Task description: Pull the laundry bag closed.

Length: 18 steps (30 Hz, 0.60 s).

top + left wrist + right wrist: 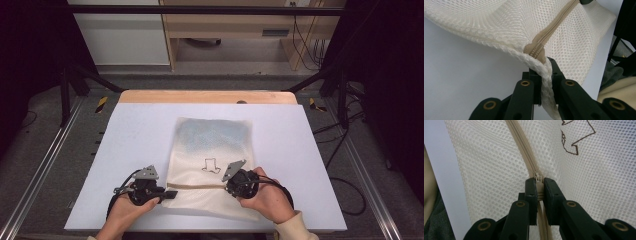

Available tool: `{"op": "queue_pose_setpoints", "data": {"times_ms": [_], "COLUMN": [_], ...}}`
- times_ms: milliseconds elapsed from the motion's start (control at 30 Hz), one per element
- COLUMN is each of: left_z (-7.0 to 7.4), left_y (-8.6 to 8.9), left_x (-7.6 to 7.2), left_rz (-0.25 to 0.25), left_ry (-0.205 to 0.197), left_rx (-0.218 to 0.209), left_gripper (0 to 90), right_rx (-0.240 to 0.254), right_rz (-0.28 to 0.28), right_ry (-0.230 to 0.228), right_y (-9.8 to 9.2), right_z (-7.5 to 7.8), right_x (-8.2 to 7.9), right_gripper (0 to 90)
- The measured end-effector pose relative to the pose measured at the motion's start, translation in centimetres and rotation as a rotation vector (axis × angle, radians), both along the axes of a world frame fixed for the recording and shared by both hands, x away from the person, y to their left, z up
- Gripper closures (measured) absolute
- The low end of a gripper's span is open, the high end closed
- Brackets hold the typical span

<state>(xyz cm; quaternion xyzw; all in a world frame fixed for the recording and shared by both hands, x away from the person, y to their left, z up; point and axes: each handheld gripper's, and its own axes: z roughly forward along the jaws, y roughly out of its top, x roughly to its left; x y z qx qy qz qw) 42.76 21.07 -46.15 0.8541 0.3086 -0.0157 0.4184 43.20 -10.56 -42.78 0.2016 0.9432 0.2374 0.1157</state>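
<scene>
Black grippers (172, 194) with brass screws, cream sleeve (295, 231)

A cream mesh bag (210, 155) lies on the white table (135, 145), both claws at its zipper (200, 186).

High view overhead, claw views close, sharing mesh bag (212, 165)

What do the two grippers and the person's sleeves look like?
Both grippers, left and right, are black, round-bodied, each topped by a grey three-cornered plate with a black cable trailing back. Up close their fingers are black and blocky, on linked arms with brass-coloured rivets. The right sleeve is cream.
</scene>
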Motion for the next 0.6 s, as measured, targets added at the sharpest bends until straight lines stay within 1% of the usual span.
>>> {"op": "queue_pose_setpoints", "data": {"times_ms": [233,400,467,600], "left_z": [0.0,-0.2,-0.2,-0.3], "left_y": [-0.2,-0.6,-0.7,-0.7], "left_x": [-0.2,-0.4,-0.4,-0.4], "left_rz": [-0.01,-0.027,-0.027,-0.028], "left_ry": [0.001,0.004,0.003,0.008], "left_rx": [-0.005,0.004,0.008,0.005], "left_gripper": [84.7,84.6,84.6,84.6], "right_rx": [0.008,0.016,0.011,0.016], "right_rz": [-0.025,-0.039,-0.048,-0.057], "right_ry": [0.0,-0.003,-0.003,-0.004], "right_y": [-1.1,-1.9,-2.3,-2.7], "right_z": [0.1,0.2,0.2,0.2], "right_x": [-0.2,-0.4,-0.5,-0.6], "right_gripper": [82.1,82.1,82.1,82.1]}}
